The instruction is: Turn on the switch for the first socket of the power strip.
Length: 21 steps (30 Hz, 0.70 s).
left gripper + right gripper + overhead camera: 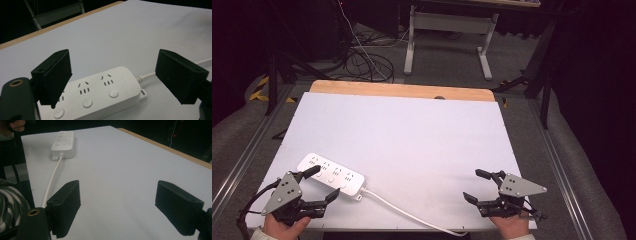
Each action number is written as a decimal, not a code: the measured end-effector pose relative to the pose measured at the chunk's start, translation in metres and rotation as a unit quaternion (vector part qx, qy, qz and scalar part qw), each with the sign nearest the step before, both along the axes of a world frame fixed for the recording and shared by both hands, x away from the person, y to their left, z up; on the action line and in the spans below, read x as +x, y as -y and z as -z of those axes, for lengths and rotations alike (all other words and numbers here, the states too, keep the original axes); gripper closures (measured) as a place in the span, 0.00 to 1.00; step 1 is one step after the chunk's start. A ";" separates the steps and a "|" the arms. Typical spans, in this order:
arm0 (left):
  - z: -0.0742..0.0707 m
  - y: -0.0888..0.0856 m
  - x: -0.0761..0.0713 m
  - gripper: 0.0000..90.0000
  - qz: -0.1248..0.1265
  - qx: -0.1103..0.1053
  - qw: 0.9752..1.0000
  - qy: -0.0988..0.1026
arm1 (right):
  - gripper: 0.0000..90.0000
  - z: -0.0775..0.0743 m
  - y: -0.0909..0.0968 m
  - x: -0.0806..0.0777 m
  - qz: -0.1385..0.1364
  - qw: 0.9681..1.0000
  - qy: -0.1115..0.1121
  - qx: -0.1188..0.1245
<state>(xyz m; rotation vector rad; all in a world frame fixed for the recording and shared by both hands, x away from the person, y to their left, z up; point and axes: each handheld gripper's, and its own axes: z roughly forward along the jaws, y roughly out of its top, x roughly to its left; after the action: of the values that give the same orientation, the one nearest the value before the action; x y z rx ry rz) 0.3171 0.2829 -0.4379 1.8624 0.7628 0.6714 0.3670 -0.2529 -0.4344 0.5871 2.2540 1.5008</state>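
My left claw (325,183) hovers with its jaws wide apart, straddling the near end of the white power strip (331,175), nothing pinched yet. The strip lies flat at the near-left of the surface (422,130) — long axis diagonal, cord (402,212) end pointing toward me and rightward. I'd lower squarely across its width before closing. My right claw (474,186) is spread too — empty, well apart.

A white sheet (422,135) covers the bench; its wooden edge (402,90) shows at the far side; beyond stand a grey frame (447,30) and tangled floor cables (367,60).
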 end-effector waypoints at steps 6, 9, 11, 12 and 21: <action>-0.001 0.001 0.000 0.16 0.003 0.011 1.000 0.004 | 0.23 0.000 0.000 0.000 0.001 1.000 0.002 -0.005; -0.002 0.001 0.001 0.16 0.006 0.008 1.000 0.001 | 0.23 0.000 0.000 0.000 0.001 1.000 0.002 -0.005; -0.002 0.001 0.001 0.16 0.006 0.009 1.000 0.000 | 0.23 0.000 0.000 0.000 0.000 1.000 0.002 -0.005; -0.002 0.001 0.001 0.16 0.006 0.009 1.000 0.000 | 0.23 0.001 0.000 0.000 0.000 1.000 0.002 -0.005; -0.005 0.001 0.000 0.16 0.007 0.007 1.000 0.000 | 0.23 0.001 -0.001 0.001 0.000 1.000 -0.001 -0.006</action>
<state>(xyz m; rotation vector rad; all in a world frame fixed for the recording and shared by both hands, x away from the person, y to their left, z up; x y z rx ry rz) 0.3175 0.2818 -0.4333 1.8800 0.7454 0.6688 0.3675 -0.2523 -0.4358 0.5857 2.2623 1.4872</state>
